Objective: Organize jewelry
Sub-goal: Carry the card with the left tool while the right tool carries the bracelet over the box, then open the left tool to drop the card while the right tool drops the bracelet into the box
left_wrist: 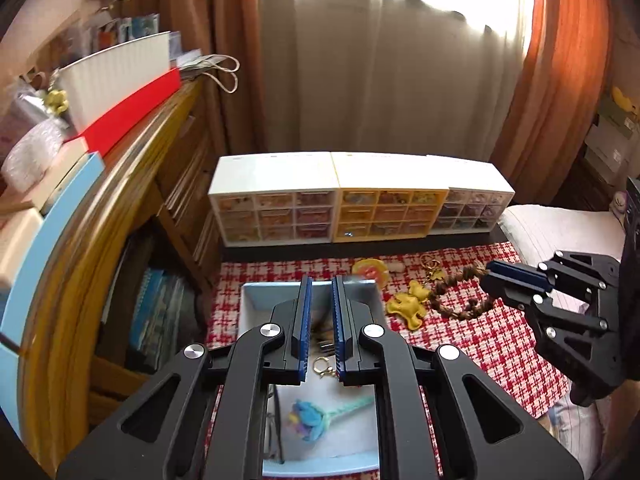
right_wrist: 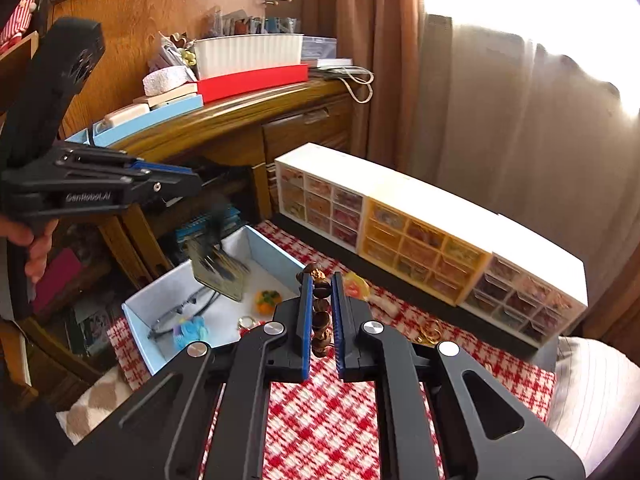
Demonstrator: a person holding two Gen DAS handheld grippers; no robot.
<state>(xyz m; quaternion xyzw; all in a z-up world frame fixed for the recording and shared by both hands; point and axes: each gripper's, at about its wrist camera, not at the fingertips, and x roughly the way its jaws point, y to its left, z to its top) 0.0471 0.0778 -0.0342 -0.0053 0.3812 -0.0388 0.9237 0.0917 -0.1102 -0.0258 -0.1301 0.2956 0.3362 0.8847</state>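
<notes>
The left gripper (left_wrist: 320,284) has its jaws almost together, clamped on the top of a dark card (right_wrist: 218,268). The card hangs tilted over the box (right_wrist: 140,320) and is too blurred to show what it carries. A hand (right_wrist: 34,248) grips the handle.

The right gripper (right_wrist: 320,280) has its jaws just as close, pinching a string of brown beads (right_wrist: 321,316). The string runs up between the pads and out past the tips. From the left wrist view the beads hang from it in a loop that droops to the cloth (left_wrist: 500,340).

The box is pale blue, open-topped, and sits at the cloth's left edge, close against the desk (right_wrist: 240,120). Inside lie glasses (right_wrist: 176,312), a blue knitted flower (left_wrist: 310,420) and a gold ring clasp (left_wrist: 323,366). Its walls stand upright on all sides, with the left gripper straight above it.

A yellow charm (left_wrist: 406,306) lies on the cloth between the box and the bead loop, near both. The middle and near right of the cloth are bare, and the two grippers are well apart.

The cloth is red-and-white check. Along its far edge runs a row of small drawers (left_wrist: 360,216), a white unit, then yellow, then white, their fronts shut. Sheer and rust curtains (left_wrist: 400,80) hang behind, brightly backlit. The desk top on the left is stacked with boxes and trays.
</notes>
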